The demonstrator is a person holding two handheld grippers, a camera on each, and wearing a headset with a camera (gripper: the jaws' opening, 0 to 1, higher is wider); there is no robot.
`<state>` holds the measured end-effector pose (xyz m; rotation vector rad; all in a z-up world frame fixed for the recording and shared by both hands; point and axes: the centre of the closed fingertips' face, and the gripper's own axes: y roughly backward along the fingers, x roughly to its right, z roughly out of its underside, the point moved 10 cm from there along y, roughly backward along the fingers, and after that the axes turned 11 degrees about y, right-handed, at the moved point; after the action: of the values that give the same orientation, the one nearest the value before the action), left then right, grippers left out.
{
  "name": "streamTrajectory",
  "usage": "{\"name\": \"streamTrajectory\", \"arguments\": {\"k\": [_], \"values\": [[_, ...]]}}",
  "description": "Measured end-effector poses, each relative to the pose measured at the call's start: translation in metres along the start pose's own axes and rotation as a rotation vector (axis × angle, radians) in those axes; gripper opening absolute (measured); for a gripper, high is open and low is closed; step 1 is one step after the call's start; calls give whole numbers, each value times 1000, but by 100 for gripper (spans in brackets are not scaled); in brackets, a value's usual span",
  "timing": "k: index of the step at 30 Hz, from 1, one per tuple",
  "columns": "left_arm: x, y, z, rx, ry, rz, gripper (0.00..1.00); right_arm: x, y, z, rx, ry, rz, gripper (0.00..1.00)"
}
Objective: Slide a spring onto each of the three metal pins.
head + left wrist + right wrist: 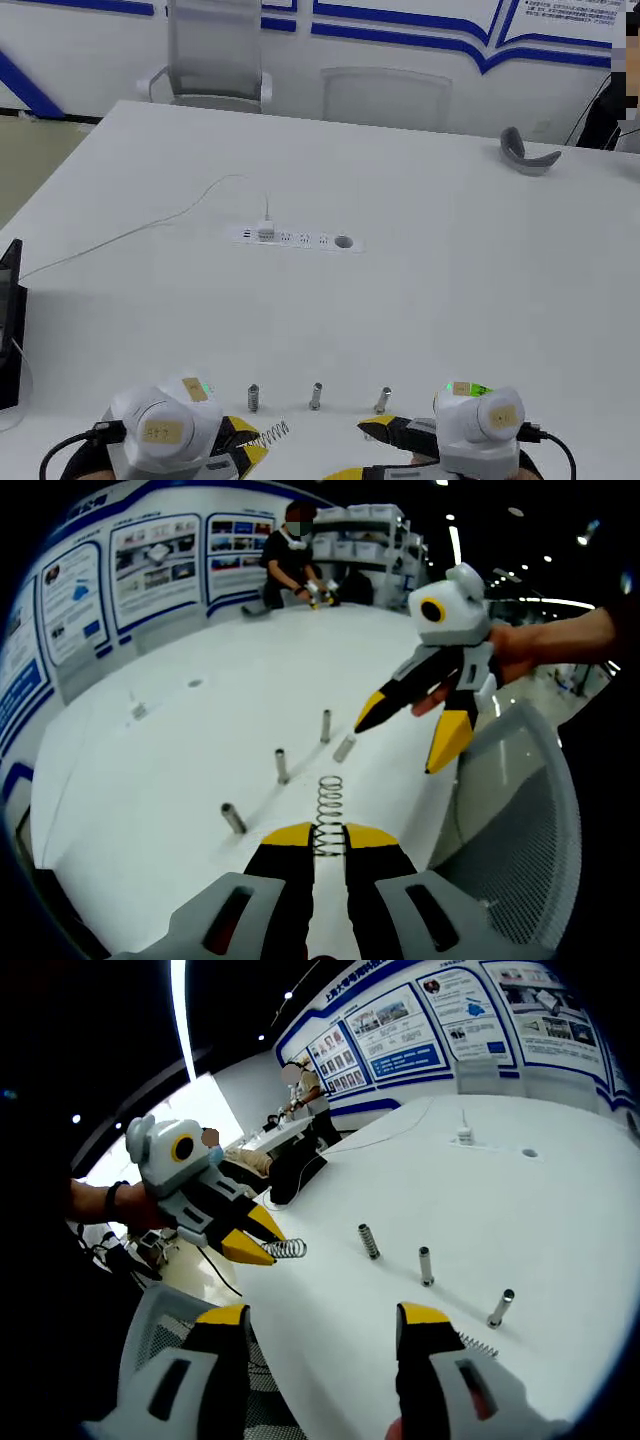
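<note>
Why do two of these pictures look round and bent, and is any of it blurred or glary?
Head view: straight lines, even light, the white table bright, shadows faint. Left gripper view: a fisheye lens bows the table's edge; the spring in the left gripper is sharp. Right gripper view: same bowing, and a strip light glares at the top.

1. White table (450, 300): three upright metal pins (316, 396) stand in a row just ahead, between left gripper (255, 442) and right gripper (358, 448).
2. A loose spring (478, 1343) lies beside the right gripper's jaw.
3. A power strip (295, 239) and its cable (150, 228) lie well beyond both.
</note>
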<state>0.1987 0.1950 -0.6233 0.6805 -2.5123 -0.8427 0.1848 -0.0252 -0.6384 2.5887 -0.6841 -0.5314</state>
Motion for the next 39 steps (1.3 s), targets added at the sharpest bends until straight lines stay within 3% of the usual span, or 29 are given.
{"name": "streamTrajectory", "arguments": {"k": [12,17,25,39], "values": [[18,-3,-8,3,-53,46,10,-3,-17,-17,61,-91,-88,41],[20,-4,-12,7,-70,55,10,-6,-21,-20,65,-98,-116,32],[23,-7,-16,14,-96,76,10,-11,-25,-21,53,-117,-175,25],[24,-8,-15,4,-124,103,10,-9,-23,-23,67,-171,-211,14]]}}
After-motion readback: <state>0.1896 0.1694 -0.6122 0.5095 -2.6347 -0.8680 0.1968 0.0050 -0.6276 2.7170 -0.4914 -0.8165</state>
